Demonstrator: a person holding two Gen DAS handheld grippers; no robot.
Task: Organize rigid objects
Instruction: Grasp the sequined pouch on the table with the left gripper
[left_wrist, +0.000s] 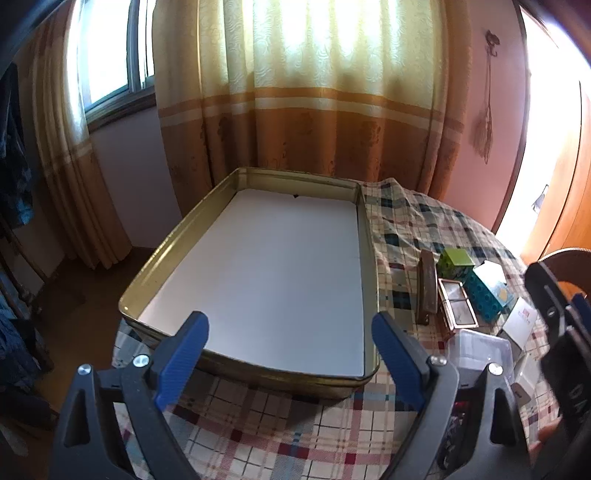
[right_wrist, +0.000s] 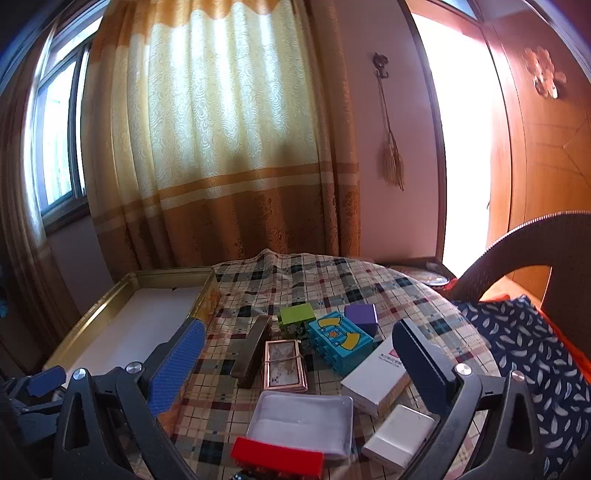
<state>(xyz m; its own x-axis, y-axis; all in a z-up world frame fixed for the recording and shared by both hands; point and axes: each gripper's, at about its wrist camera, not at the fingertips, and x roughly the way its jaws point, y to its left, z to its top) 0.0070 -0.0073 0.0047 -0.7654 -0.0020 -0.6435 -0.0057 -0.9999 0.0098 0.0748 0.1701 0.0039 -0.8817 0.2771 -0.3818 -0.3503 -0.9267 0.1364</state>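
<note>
On the checked worktop (right_wrist: 332, 280), a shallow gold tin tray (left_wrist: 369, 258) with a white liner lies empty at about ten o'clock in the right wrist view, and the loose things sit clustered at six o'clock: a green block (right_wrist: 297, 315), a blue brick (right_wrist: 341, 341), a purple block (right_wrist: 362, 317), a dark bar (right_wrist: 253, 354), a framed picture (right_wrist: 284, 365), a clear lidded case (right_wrist: 301, 421), a red piece (right_wrist: 277, 458) and two white boxes (right_wrist: 373, 376).

Both tongs stand wide apart and hold nothing: the left tongs (left_wrist: 290, 345) hover over the tray's near rim, and the right tongs (right_wrist: 299, 354) frame the pile.

Judging by this, the first pick is at hand. It should go best if the right tongs straddle one outlying piece squarely across its flat sides, so neighbours are not nudged, then set it flat in a tray corner.

Hard to read: the red piece is cut off by the frame edge, printing on the white box is too small, and whether the picture touches the bar cannot be told.
</note>
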